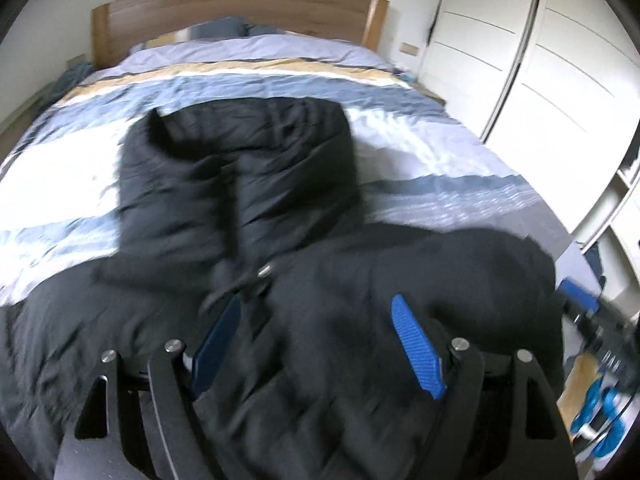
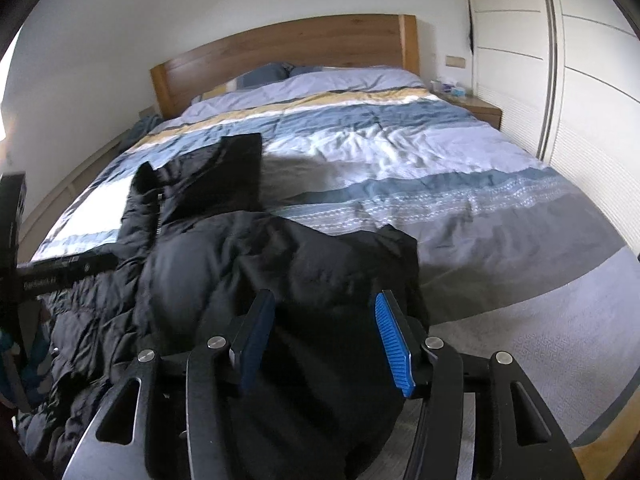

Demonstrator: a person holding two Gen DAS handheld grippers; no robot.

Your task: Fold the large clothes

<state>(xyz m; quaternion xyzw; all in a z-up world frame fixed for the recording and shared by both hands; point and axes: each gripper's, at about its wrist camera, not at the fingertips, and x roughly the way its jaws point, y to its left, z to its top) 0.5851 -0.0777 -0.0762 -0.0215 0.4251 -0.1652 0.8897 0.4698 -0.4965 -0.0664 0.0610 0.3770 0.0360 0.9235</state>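
Note:
A black puffer jacket [image 1: 240, 184] with a hood lies on the striped bed cover [image 1: 420, 152], hood toward the headboard. My left gripper [image 1: 316, 308] is open, its blue pads [image 1: 416, 348] spread over the jacket's chest near the zip. In the right wrist view the jacket [image 2: 248, 264] is bunched at the bed's near edge. My right gripper [image 2: 324, 308] is open over the jacket's right side, fabric lying between its pads [image 2: 392, 336]. I cannot tell whether either gripper touches the fabric. The right gripper's body shows at the left view's right edge [image 1: 592, 320].
A wooden headboard [image 2: 288, 52] and pillows are at the far end. White wardrobe doors [image 2: 580, 80] run along the right. A bedside table [image 2: 480, 108] stands at the far right. The left gripper's black body [image 2: 52, 272] shows at the left of the right wrist view.

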